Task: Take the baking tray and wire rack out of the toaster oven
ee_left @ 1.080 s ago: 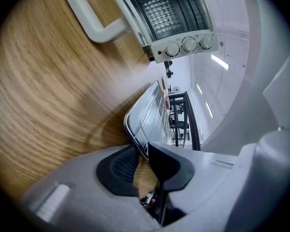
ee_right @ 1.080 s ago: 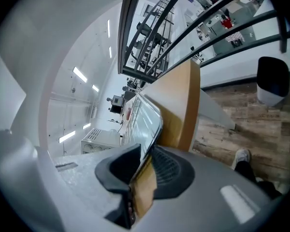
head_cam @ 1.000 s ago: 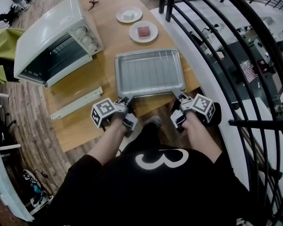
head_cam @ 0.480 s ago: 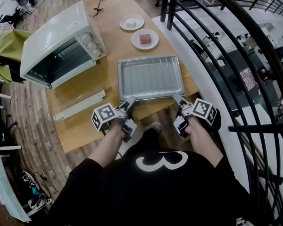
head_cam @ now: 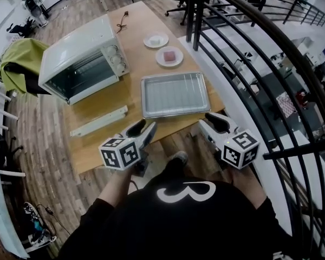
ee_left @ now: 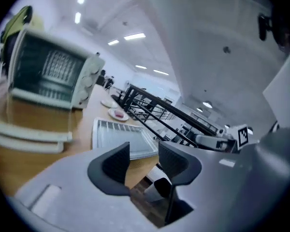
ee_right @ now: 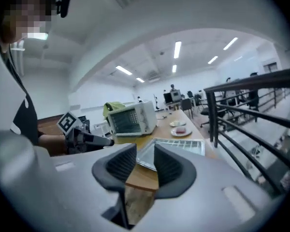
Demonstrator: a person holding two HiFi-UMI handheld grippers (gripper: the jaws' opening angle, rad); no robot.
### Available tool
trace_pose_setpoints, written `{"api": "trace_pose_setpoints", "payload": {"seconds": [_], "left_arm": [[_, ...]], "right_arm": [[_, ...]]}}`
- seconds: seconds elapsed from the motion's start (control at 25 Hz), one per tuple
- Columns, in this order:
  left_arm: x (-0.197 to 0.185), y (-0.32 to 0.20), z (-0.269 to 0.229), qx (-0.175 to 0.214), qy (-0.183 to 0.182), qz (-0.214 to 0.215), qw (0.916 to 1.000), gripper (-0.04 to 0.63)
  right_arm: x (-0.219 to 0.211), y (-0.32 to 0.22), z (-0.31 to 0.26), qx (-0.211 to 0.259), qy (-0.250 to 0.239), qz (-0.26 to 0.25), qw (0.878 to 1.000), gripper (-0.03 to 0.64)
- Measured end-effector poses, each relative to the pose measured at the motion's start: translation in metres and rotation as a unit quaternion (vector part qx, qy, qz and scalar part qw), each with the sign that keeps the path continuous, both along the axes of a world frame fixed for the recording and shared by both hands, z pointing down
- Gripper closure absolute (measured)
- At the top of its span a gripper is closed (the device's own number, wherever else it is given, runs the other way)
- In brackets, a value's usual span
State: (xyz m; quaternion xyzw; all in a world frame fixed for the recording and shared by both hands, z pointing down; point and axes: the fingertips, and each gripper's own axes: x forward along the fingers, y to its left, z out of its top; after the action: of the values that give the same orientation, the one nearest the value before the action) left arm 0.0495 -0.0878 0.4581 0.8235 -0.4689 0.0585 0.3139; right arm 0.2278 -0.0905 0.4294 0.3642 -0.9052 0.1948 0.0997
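Observation:
The silver baking tray [head_cam: 175, 93] lies flat on the wooden table [head_cam: 100, 145], with the wire rack [head_cam: 176, 91] resting inside it. The white toaster oven [head_cam: 84, 64] stands at the table's far left, its glass front facing the tray. My left gripper [head_cam: 143, 129] hovers above the table's near edge, off the tray's near left corner, open and empty. My right gripper [head_cam: 212, 124] hangs off the near right corner, its jaws closing on nothing. The left gripper view shows the tray [ee_left: 118, 134] beyond my left gripper [ee_left: 144, 161]. In the right gripper view, my right gripper [ee_right: 145, 166] points at the tray [ee_right: 179, 146].
A long white strip [head_cam: 99, 121] lies on the table left of the tray. Two small plates [head_cam: 169, 56] [head_cam: 155, 40] sit beyond the tray. A black railing [head_cam: 244, 53] runs close along the table's right side. A green cloth [head_cam: 19, 64] hangs at the left.
Both grippers let go of the tray's near corners, opened, rose and drew back towards the person, rolling as they went. The tray stayed on the table.

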Motion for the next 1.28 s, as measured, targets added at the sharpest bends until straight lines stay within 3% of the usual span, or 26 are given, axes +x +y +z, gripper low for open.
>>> {"api": "trace_pose_setpoints", "payload": {"seconds": [0.12,0.28,0.44,0.8,1.28], "left_arm": [[0.019,0.022,-0.054,0.07,-0.035,0.048,0.9958,0.51],[0.048,0.059,-0.117,0.133,-0.009,0.095,0.9864,0.557],[0.063,0.089,-0.163,0.189,0.007,0.119,0.9747,0.585],[0.077,0.118,-0.178,0.208,0.0,0.142,0.9678,0.586],[0.066,0.116,-0.168,0.203,-0.005,0.128,0.9708,0.586]], "right_arm": [[-0.017,0.028,-0.05,0.044,-0.007,-0.047,0.998,0.526],[-0.027,0.063,-0.101,0.104,-0.012,-0.081,0.991,0.604],[-0.022,0.085,-0.132,0.137,-0.036,-0.074,0.987,0.614],[-0.016,0.11,-0.144,0.153,-0.065,-0.052,0.985,0.614],[-0.03,0.11,-0.131,0.144,-0.052,-0.064,0.986,0.615]]}}
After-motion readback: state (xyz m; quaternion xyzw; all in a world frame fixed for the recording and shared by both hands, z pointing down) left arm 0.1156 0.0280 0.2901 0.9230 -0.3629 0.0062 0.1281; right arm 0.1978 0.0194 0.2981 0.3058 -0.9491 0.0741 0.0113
